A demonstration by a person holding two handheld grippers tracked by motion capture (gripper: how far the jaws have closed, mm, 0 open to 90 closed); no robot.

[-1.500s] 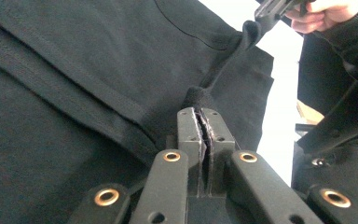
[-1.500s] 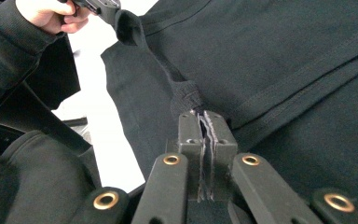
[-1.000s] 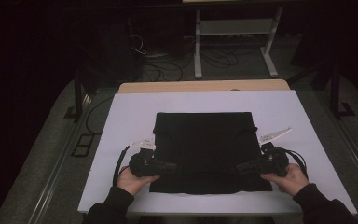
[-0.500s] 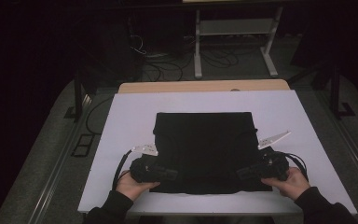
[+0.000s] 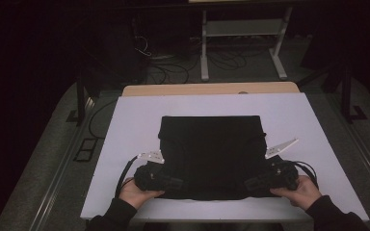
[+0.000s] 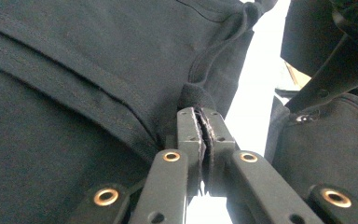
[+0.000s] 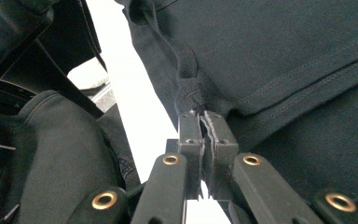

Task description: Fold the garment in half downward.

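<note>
— Hands? Low at the near edge, left hand (image 5: 134, 192) and right hand (image 5: 302, 189) wide apart, palms over the tools, dark sleeves behind.

— Tongs? Left gripper (image 5: 173, 183) clenched on a pinch of the black garment (image 5: 211, 151) at its near left corner; right gripper (image 5: 250, 184) clenched on the near right corner. Cloth bunched at both tips (image 6: 200, 112) (image 7: 200, 114).

— Garment? Spread flat between and beyond both tongs.

— Underneath? White table (image 5: 125, 130), wooden strip (image 5: 207, 89) past the far edge. Dark room, cables on the floor, a white stand (image 5: 243, 29) behind.

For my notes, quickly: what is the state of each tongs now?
Left tongs: closed on the black garment.
Right tongs: closed on the black garment.
</note>
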